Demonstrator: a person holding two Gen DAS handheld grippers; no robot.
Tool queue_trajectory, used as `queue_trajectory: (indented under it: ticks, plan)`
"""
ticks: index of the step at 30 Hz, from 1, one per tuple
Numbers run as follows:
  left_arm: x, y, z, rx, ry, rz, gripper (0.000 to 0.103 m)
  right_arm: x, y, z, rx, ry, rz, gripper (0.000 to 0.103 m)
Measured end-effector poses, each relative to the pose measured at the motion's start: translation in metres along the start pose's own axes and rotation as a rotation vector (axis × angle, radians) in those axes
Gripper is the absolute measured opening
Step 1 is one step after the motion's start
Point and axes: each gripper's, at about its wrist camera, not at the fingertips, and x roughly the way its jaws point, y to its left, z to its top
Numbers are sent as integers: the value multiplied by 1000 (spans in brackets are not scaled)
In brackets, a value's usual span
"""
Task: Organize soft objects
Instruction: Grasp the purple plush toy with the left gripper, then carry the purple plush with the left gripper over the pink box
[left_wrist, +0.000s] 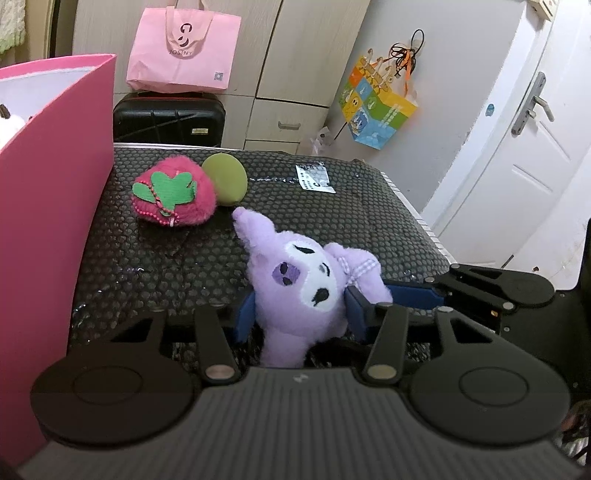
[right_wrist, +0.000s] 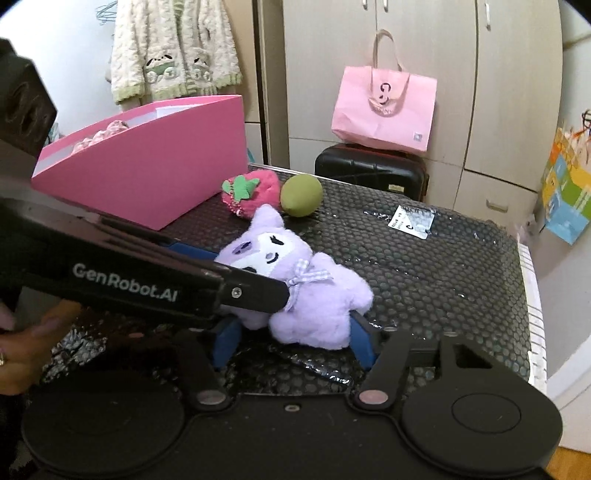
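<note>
A purple plush doll (left_wrist: 295, 280) lies on the black bubble-wrap surface (left_wrist: 332, 206). My left gripper (left_wrist: 301, 314) is shut on its head, blue pads on both sides. My right gripper (right_wrist: 295, 332) is shut on the doll's body (right_wrist: 321, 306), and its finger (left_wrist: 417, 295) shows in the left wrist view. A pink strawberry plush (left_wrist: 173, 192) and a green ball (left_wrist: 227, 179) lie further back, touching each other. They also show in the right wrist view: strawberry plush (right_wrist: 251, 195), ball (right_wrist: 301, 194). A pink box (right_wrist: 147, 173) stands at the left with soft things inside.
A black suitcase (left_wrist: 168, 118) with a pink tote bag (left_wrist: 181, 48) on it stands behind the surface. A white label (left_wrist: 314, 177) lies on the bubble wrap. A colourful bag (left_wrist: 376, 103) hangs on the wall at right, beside a white door (left_wrist: 517, 129).
</note>
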Motion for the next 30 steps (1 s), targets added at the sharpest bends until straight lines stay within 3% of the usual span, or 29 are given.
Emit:
queue_trajectory:
  ticks: [8, 15, 18, 30]
  plan:
    - [-14, -6, -7, 21, 10, -17, 49, -17, 7, -6, 29, 5, 11, 63]
    - [-36, -11, -21, 41, 16, -36, 49, -38, 26, -16, 32, 6, 16, 69]
    - [-44, -8, -25, 19, 42, -68, 49, -45, 31, -18, 48, 8, 35, 77]
    - [-88, 7, -42, -1, 55, -108, 49, -67, 64, -20, -4, 16, 85, 82]
